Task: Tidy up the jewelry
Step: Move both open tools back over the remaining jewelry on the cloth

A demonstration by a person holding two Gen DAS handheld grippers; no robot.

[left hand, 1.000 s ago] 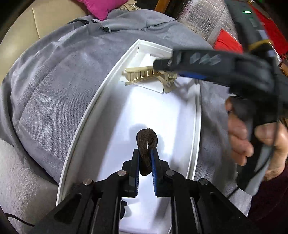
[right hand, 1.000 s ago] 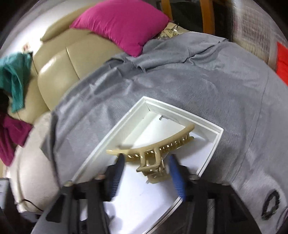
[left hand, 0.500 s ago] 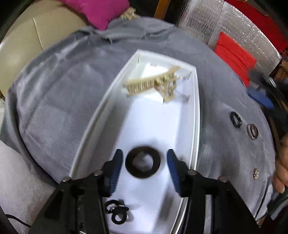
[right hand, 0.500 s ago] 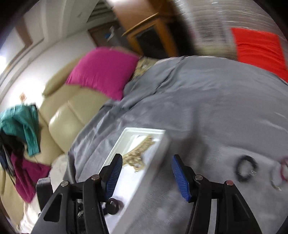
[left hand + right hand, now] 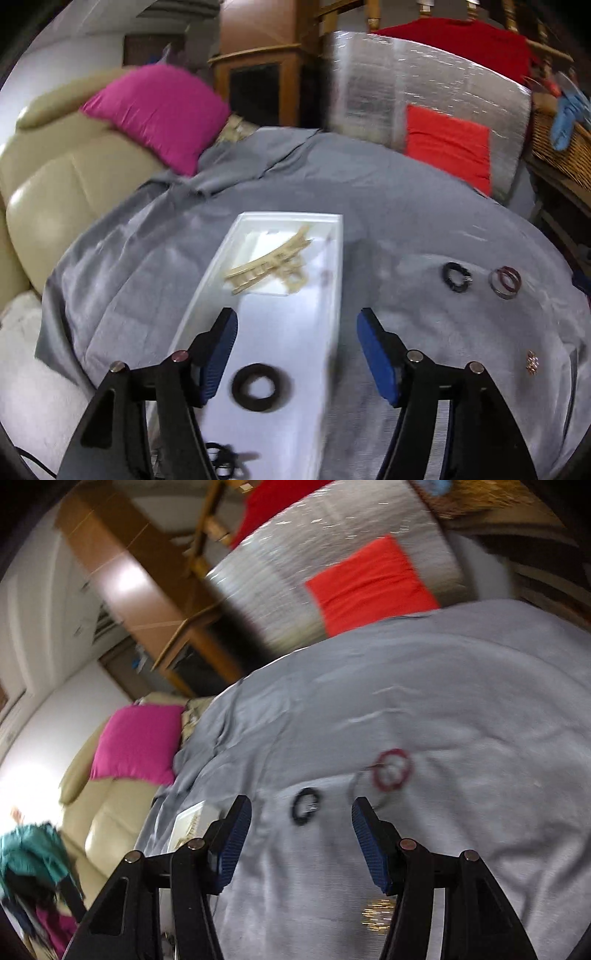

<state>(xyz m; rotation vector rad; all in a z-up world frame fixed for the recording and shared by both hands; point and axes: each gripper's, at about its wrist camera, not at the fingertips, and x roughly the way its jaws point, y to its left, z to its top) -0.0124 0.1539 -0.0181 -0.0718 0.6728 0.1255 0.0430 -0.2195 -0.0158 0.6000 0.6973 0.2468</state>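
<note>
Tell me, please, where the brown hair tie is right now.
In the left wrist view, the brown hair tie lies flat in the white tray, near end, below the beige claw clip.

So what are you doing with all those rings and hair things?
Someone is tidying hair things and jewelry into a white tray on a gray cloth. The left tongs are open above the tray, holding nothing. A beige hair clip and a dark hair tie already lie in the tray. The right tongs are open too, pointing toward a small black hair tie on the cloth. A reddish ring and a small gold piece also wait there.
</note>
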